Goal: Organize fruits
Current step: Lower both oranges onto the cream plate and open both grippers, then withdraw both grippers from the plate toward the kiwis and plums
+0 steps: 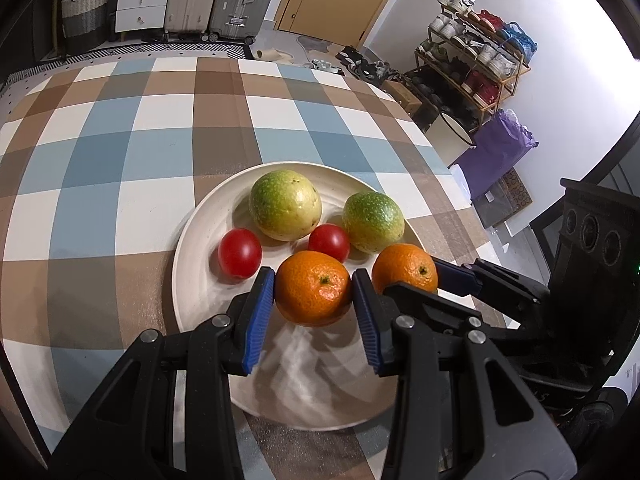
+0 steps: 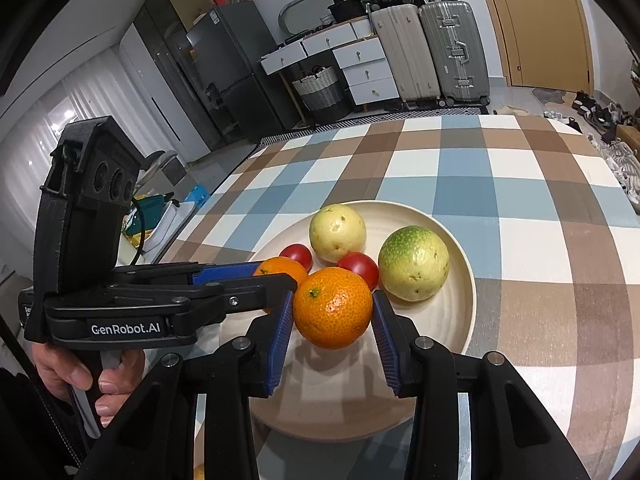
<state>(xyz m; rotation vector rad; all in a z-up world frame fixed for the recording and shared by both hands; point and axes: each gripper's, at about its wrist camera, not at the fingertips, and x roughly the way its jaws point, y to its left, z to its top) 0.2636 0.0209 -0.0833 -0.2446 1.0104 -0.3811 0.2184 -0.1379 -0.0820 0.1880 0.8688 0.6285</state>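
A cream plate (image 1: 200,272) (image 2: 452,320) on the checked tablecloth holds two green-yellow round fruits (image 1: 285,205) (image 1: 373,222) and two red tomatoes (image 1: 239,253) (image 1: 329,242). My left gripper (image 1: 313,280) is shut on an orange (image 1: 314,296) over the plate's near part. Beside it, my right gripper (image 2: 334,300) is shut on a second orange (image 2: 332,312). In the left wrist view the right gripper (image 1: 420,276) comes in from the right with its orange (image 1: 406,266). In the right wrist view the left gripper (image 2: 276,274) comes in from the left. Whether the oranges rest on the plate I cannot tell.
The checked tablecloth (image 1: 160,140) stretches far beyond the plate. A person's hand (image 2: 80,368) grips the left gripper's handle. The table's right edge drops to a shoe rack (image 1: 472,60). Suitcases (image 2: 432,48) and drawers stand at the far wall.
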